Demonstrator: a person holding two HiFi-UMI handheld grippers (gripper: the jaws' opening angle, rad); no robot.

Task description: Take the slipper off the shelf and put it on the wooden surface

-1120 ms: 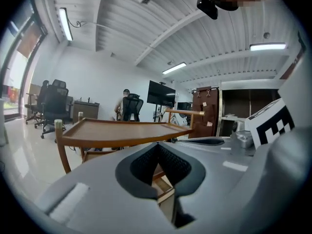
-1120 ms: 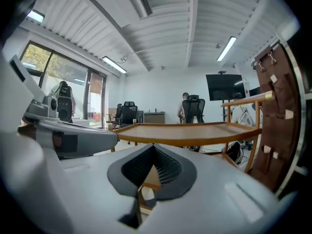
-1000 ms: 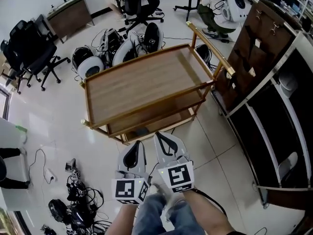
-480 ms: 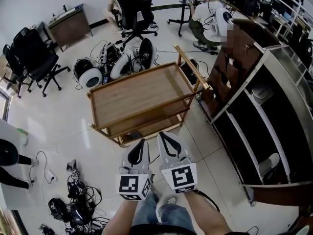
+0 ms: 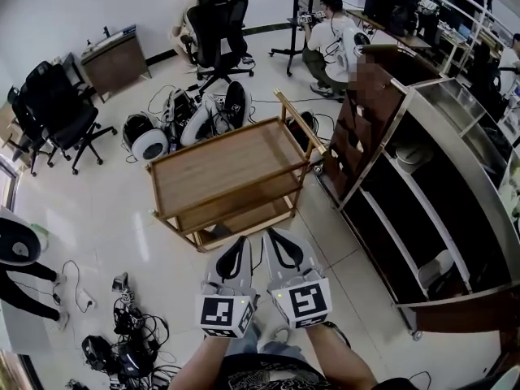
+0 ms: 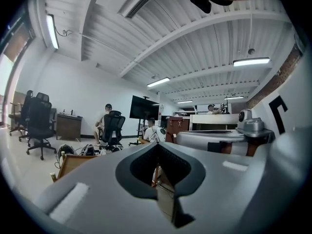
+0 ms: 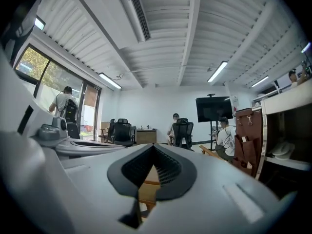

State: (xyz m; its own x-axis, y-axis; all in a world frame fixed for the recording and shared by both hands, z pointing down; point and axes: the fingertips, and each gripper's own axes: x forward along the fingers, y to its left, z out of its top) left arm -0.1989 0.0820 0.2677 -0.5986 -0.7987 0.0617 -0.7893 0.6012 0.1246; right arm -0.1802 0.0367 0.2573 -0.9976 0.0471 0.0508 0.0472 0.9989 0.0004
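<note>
Both closed: left gripper [image 5: 236, 247], right gripper [image 5: 276, 240]

My left hand-held gripper [image 5: 233, 250] and my right hand-held gripper [image 5: 278, 244] look alike: each has a smooth pale grey shell tapering to a point, with black ribbed pads edging a teardrop-shaped hollow. The left cube [image 5: 221, 314] and the right cube [image 5: 302, 301] are white with black square markers, and a small green light [image 5: 279, 293] glows by the right one. I wear blue jeans [image 5: 258, 341] and a dark printed top [image 5: 264, 374]
</note>
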